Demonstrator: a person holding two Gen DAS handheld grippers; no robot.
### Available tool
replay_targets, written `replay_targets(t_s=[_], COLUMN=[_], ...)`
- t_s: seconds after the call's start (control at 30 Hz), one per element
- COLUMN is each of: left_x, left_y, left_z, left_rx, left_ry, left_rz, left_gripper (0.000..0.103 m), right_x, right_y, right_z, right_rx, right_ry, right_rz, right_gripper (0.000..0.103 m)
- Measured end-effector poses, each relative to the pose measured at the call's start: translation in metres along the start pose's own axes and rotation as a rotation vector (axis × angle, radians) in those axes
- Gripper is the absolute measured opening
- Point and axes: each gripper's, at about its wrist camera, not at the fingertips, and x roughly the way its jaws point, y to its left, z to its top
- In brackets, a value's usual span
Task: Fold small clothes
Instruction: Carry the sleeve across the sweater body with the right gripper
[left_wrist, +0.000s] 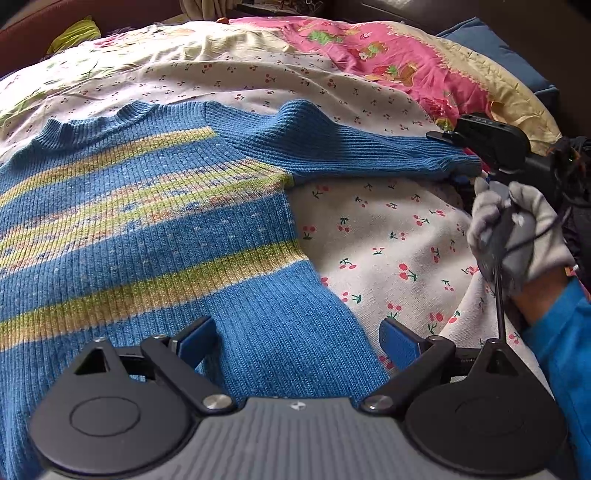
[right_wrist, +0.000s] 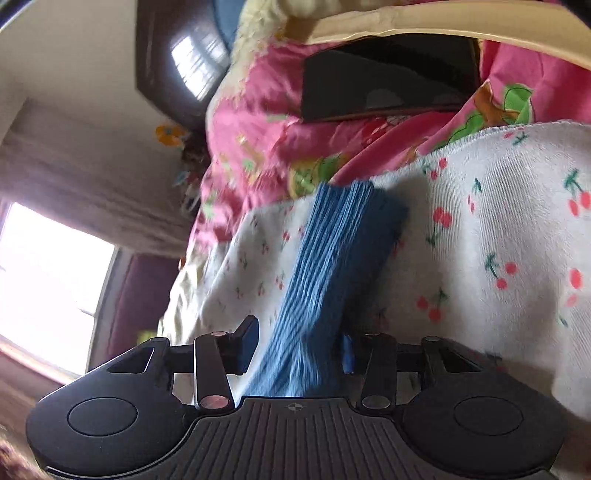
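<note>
A blue knit sweater (left_wrist: 155, 229) with yellow-green stripes lies flat on a white cherry-print sheet (left_wrist: 391, 236). Its right sleeve (left_wrist: 354, 147) stretches out to the right. My left gripper (left_wrist: 299, 339) is open just above the sweater's lower right hem, its blue pads either side of the knit. My right gripper (left_wrist: 476, 173) is at the sleeve's cuff. In the right wrist view the blue sleeve (right_wrist: 325, 273) runs between the fingers of that gripper (right_wrist: 299, 347), which stand apart around it.
A pink cartoon-print quilt (left_wrist: 384, 55) lies beyond the sheet, with a blue cushion (left_wrist: 495, 48) at the far right. A dark flat object (right_wrist: 388, 77) rests on the quilt. A bright window (right_wrist: 48, 280) is off to the side.
</note>
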Motion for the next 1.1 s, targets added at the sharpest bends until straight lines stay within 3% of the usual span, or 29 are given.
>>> replay_targets(t_s=[0.03,0.07,0.1,0.2,0.4,0.53,0.7,0.9,1.1], left_x=[0.000,-0.001,-0.002,-0.008,-0.030,-0.053,-0.080,-0.098,-0.096], left_y=[0.000,0.001,0.002,0.009,0.038,0.068,0.111,0.152,0.179], left_z=[0.000,0.000,0.000,-0.001,-0.007,-0.018,-0.036,-0.064,-0.081], left_rx=[0.000,-0.001,-0.003,-0.015,-0.068,-0.123,-0.211,-0.301,-0.371], left_ry=[0.000,0.000,-0.001,-0.013,-0.054,-0.097,-0.150,-0.174,-0.170], left_rz=[-0.001,-0.001,-0.002,-0.006,0.012,0.038,0.090,0.141,0.142], left_gripper=[0.103,0.103,0.103,0.103,0.103,0.103,0.103,0.103,0.103], right_x=[0.003,0.009,0.011,0.005,-0.005,-0.003,0.006,0.013,0.016], right_y=[0.001,0.003,0.006,0.032,0.126,0.192,0.244,0.268,0.259], right_z=[0.002,0.005,0.006,0.002,-0.040,-0.105,-0.215,-0.337,-0.398], right_rx=[0.010,0.017,0.017,-0.050,-0.268,-0.472,-0.732,-1.047,-1.227], right_ry=[-0.007,-0.001,0.018,0.041,0.105,0.193,0.342,0.461,0.573], right_rz=[-0.007,-0.030,-0.056,-0.006,0.152,0.240,0.310,0.357,0.336], right_gripper=[0.032,0.018,0.015,0.012,0.012,0.011,0.010,0.009,0.009])
